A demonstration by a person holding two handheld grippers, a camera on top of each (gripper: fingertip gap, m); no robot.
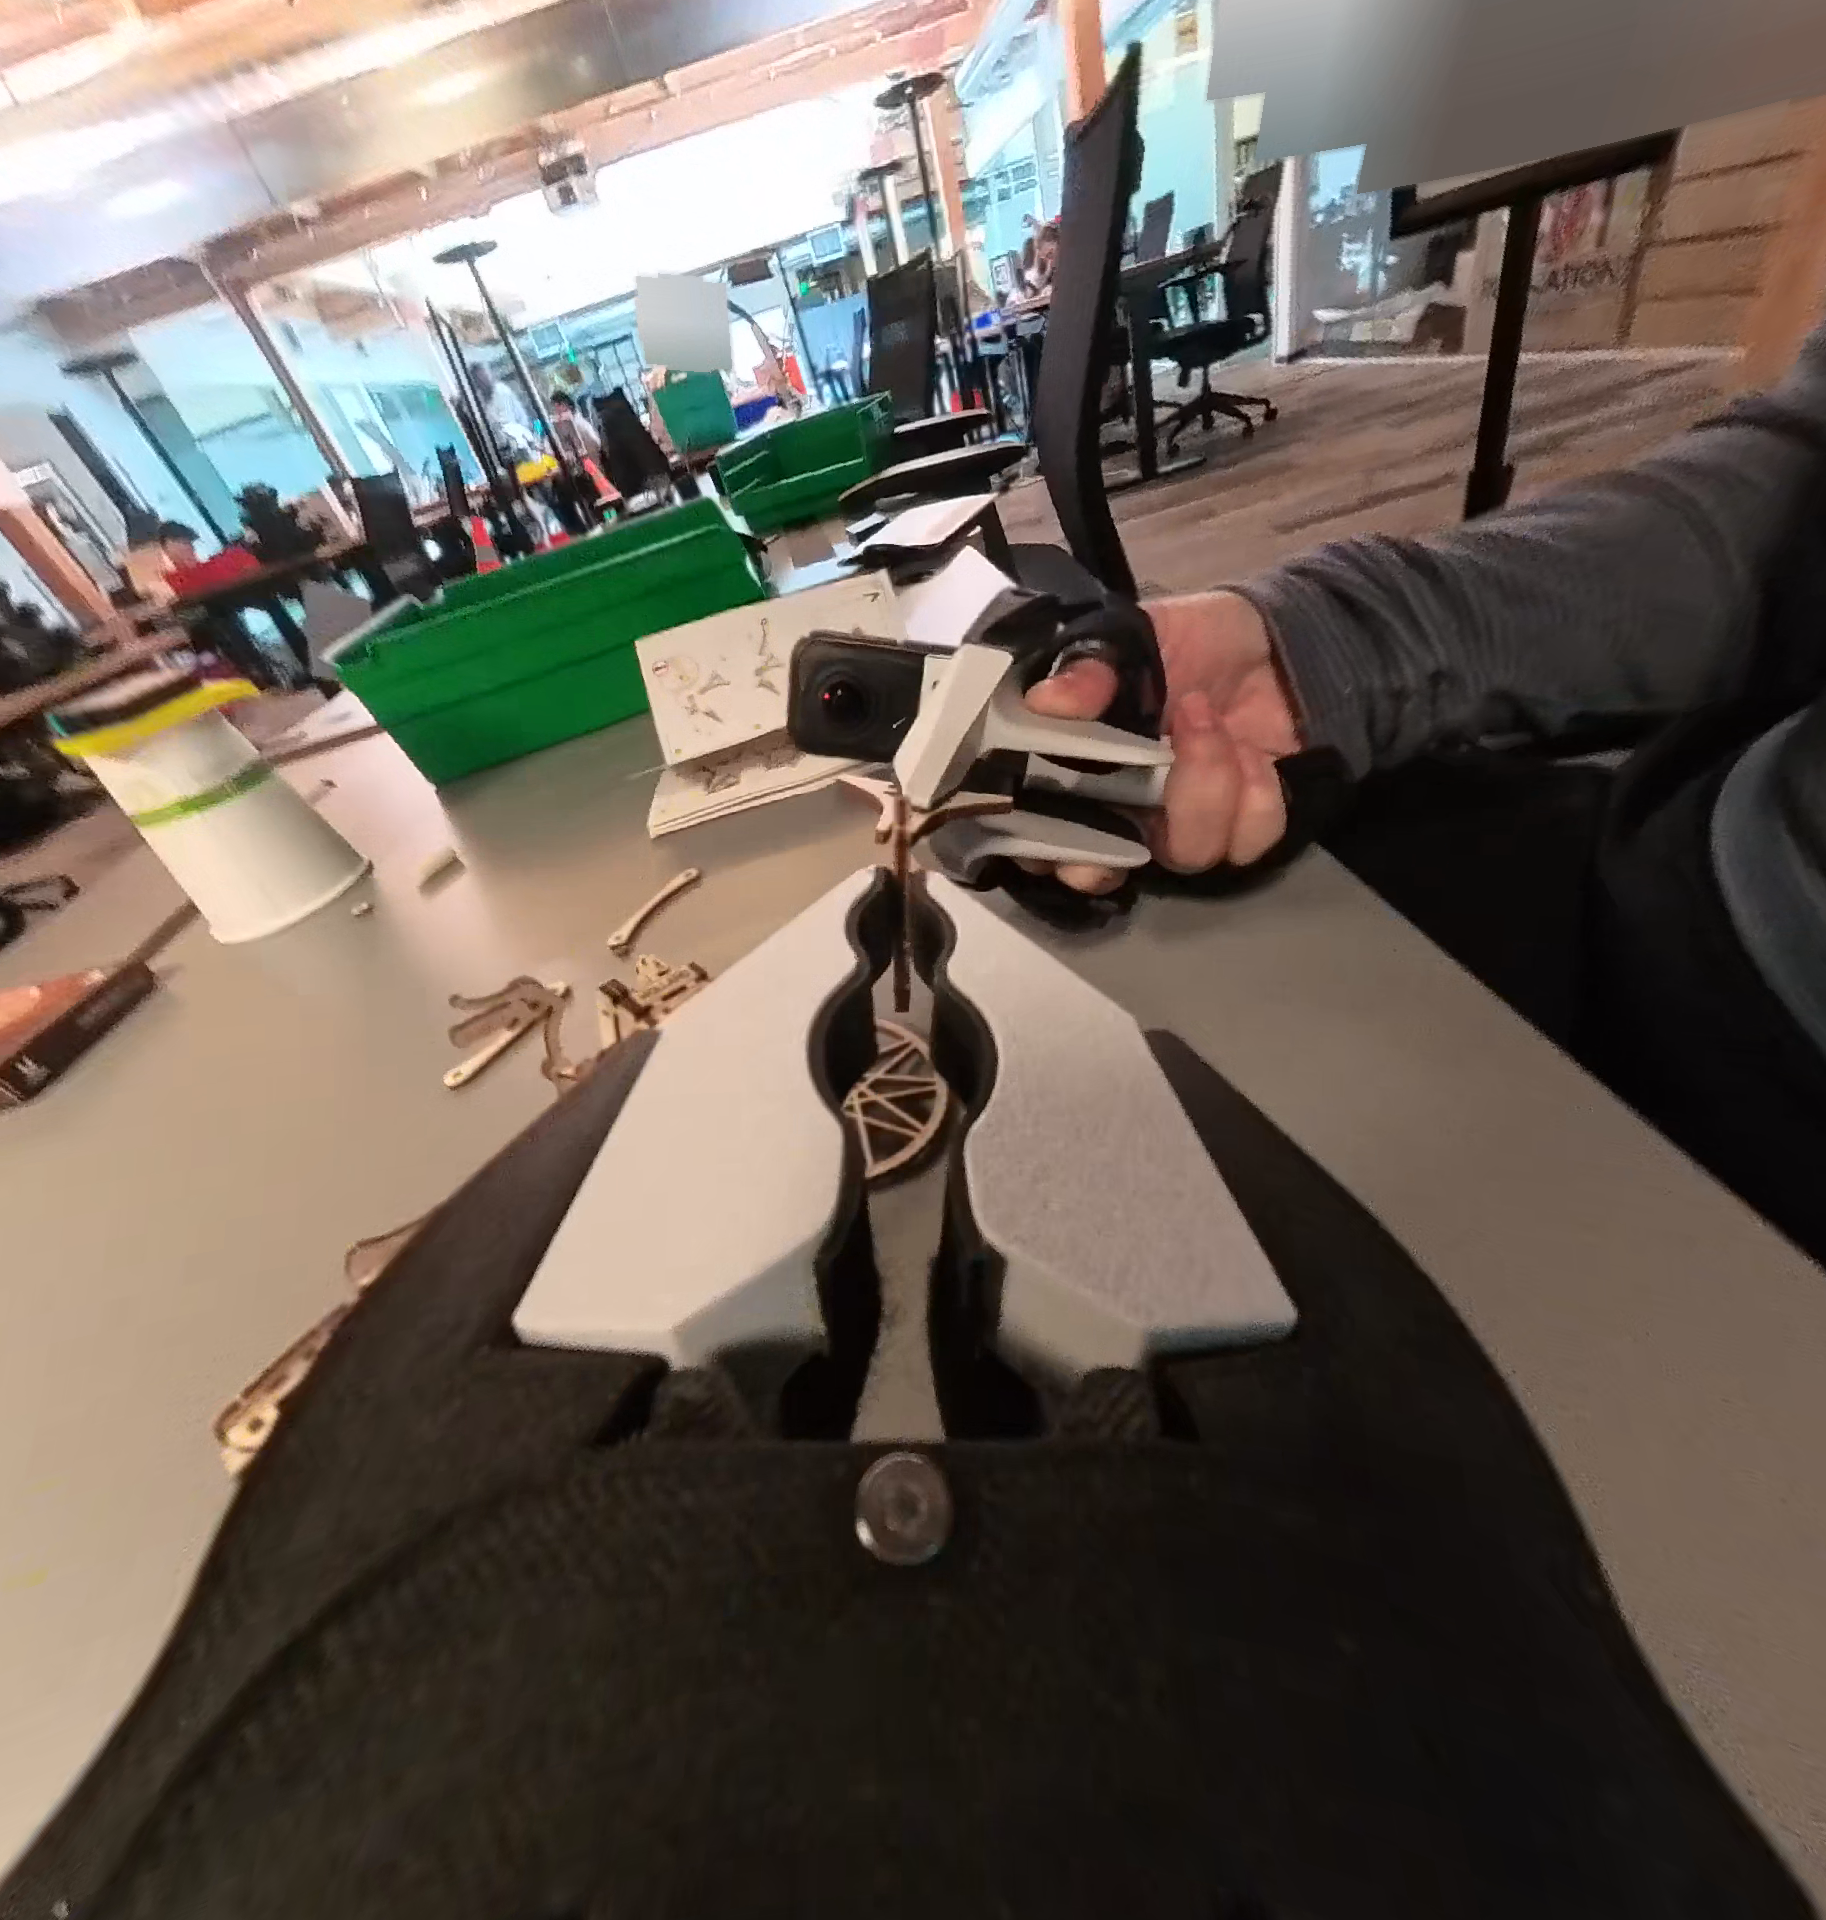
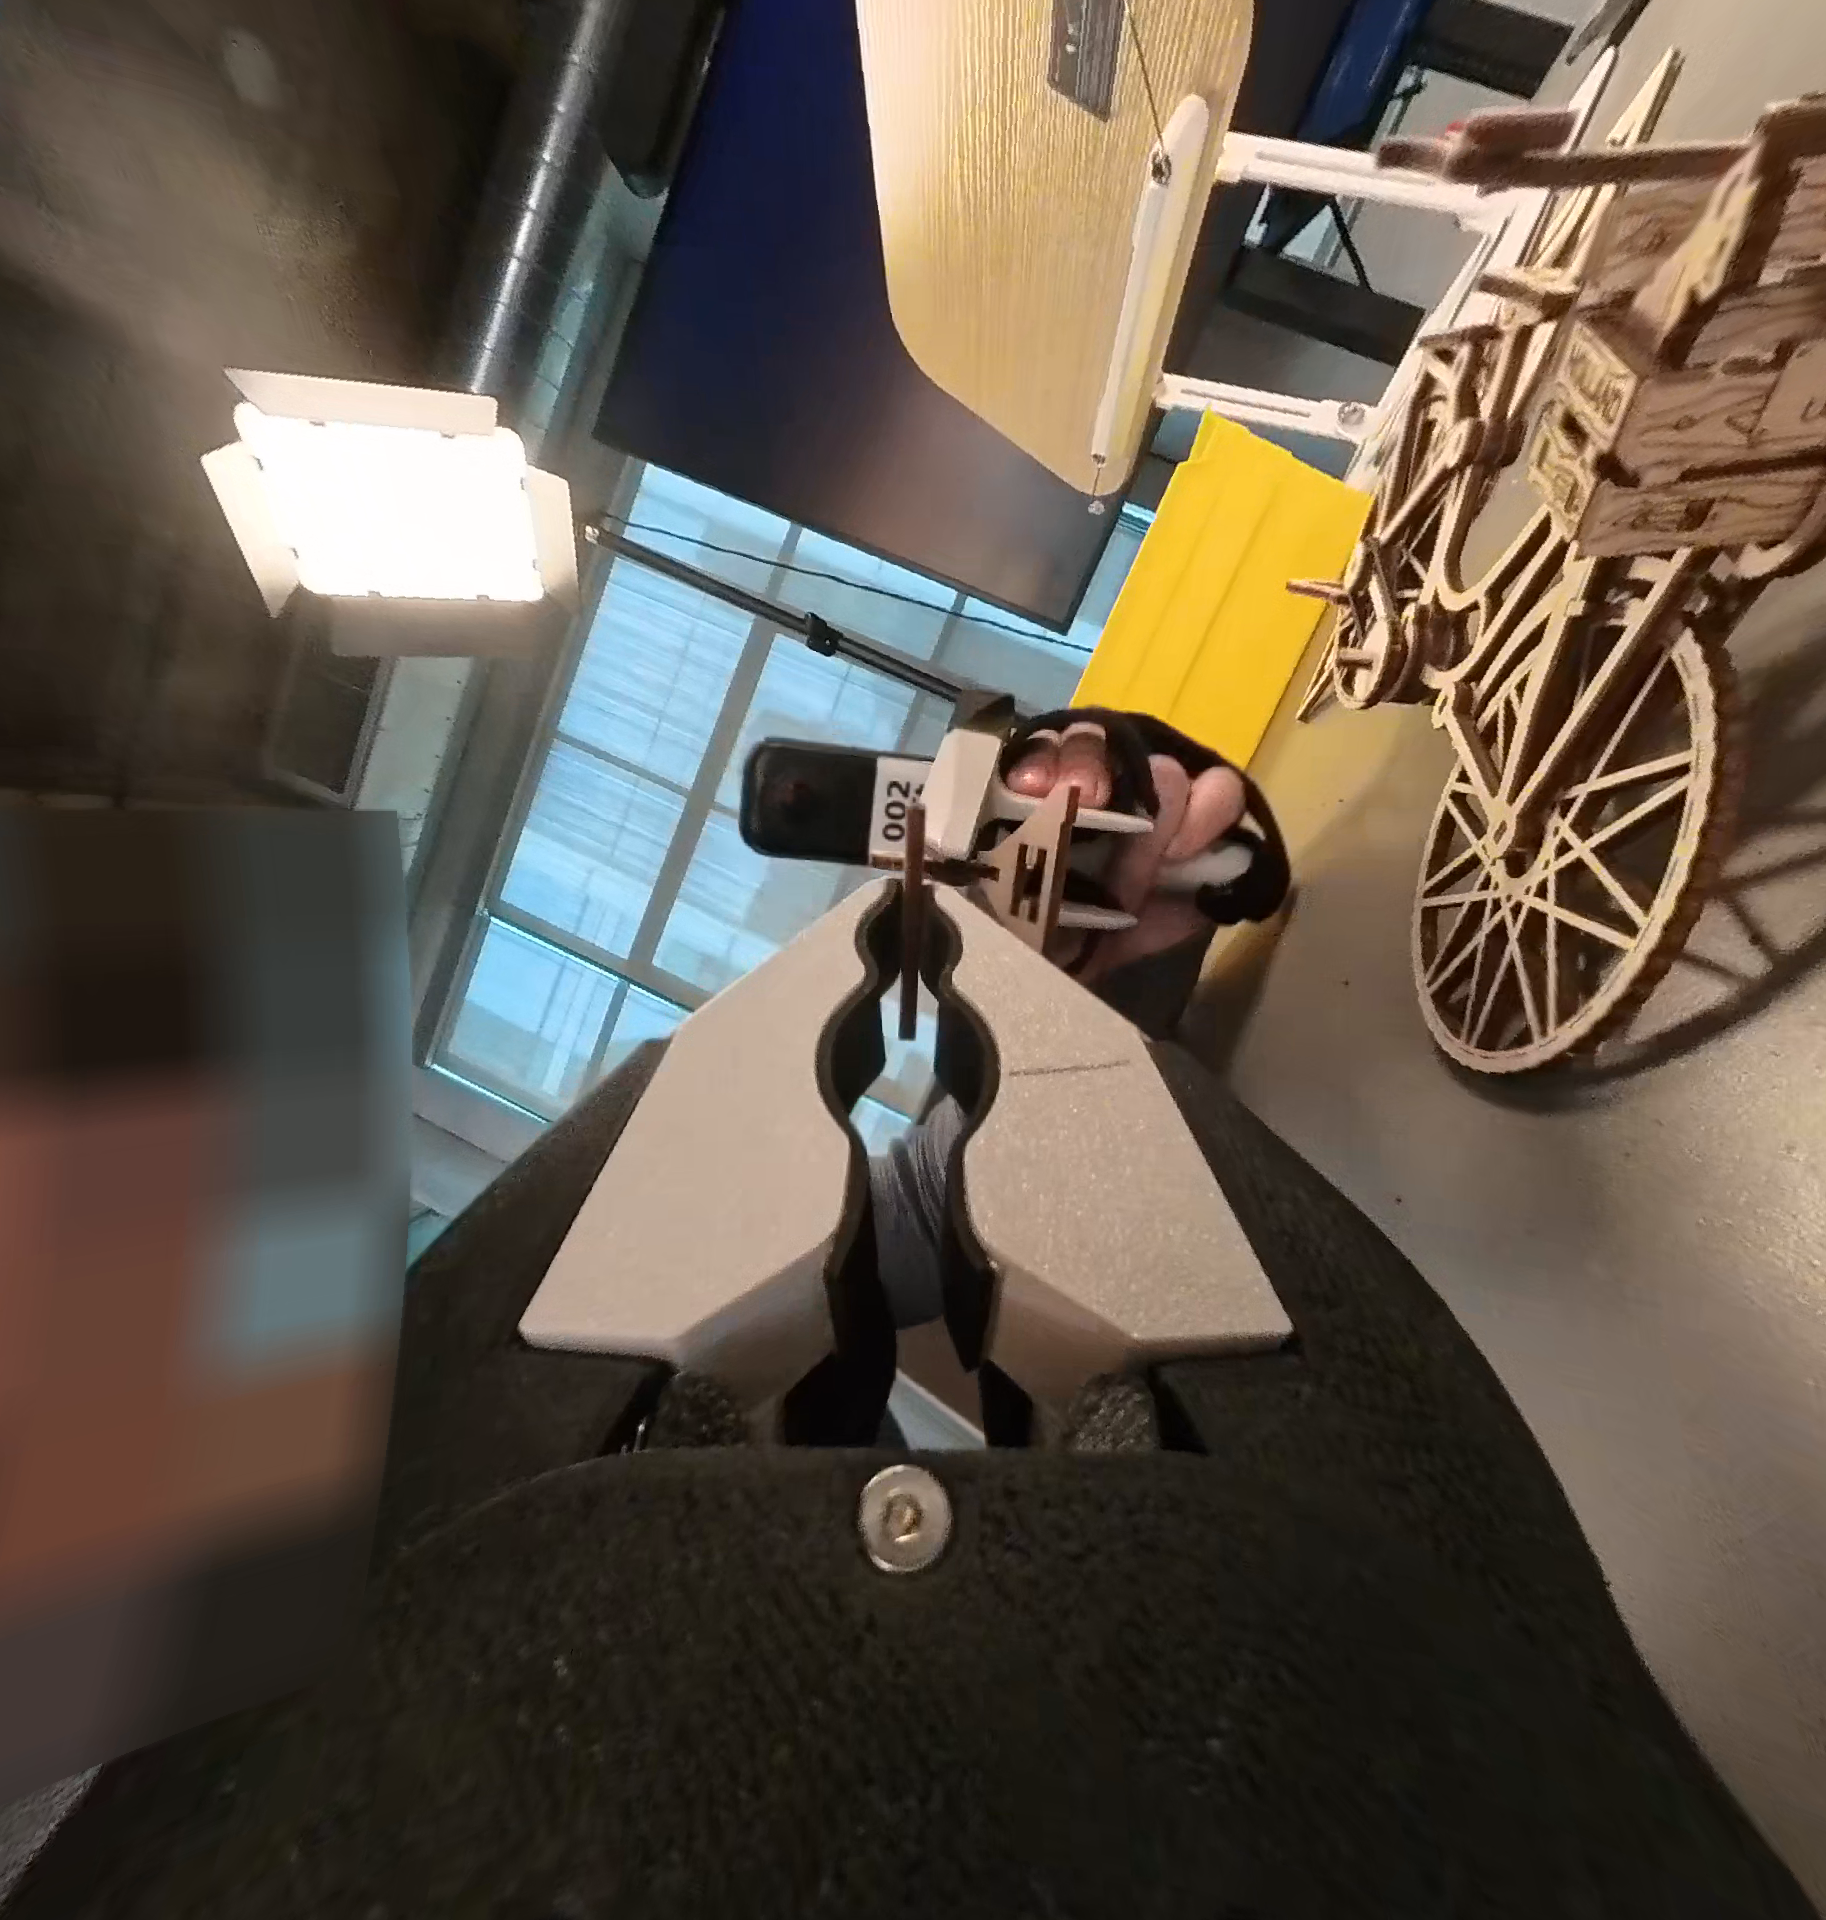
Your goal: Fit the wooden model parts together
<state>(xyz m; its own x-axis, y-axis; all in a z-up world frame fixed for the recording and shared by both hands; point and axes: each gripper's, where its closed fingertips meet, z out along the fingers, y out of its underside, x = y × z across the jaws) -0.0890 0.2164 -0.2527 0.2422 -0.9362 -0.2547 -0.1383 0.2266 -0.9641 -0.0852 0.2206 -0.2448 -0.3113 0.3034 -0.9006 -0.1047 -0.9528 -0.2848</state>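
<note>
**Two grippers meet over the tabletop, each pinching a thin wooden part**

The left gripper [image 1: 901, 914] is held low and nearly level above the grey tabletop [image 1: 1408, 1091], its fingers pressed together on a thin wooden strip [image 1: 901, 940] that stands on edge between the tips. Straight ahead of it, the right gripper [image 1: 924, 800] comes in from the right and crosswise, gripped by a hand [image 1: 1215, 727] in a fingerless black glove, the grey sleeve [image 1: 1574, 623] stretching back off to the side. Its tips sit just at the top of the strip.

From the right gripper's own camera, rolled well over to one side, the right gripper [image 2: 909, 925] is closed on a dark wooden slat [image 2: 911, 935]. Just beyond its tips the left gripper [image 2: 976, 847] holds a pale slotted wooden piece [image 2: 1034, 868], which seems to touch the slat.

Under the left gripper lies a round spoked wooden piece [image 1: 901, 1107]; loose wooden parts [image 1: 514, 1023] lie to its left. A built wooden bicycle model [image 2: 1574, 623] stands to the right of the right gripper.
</note>
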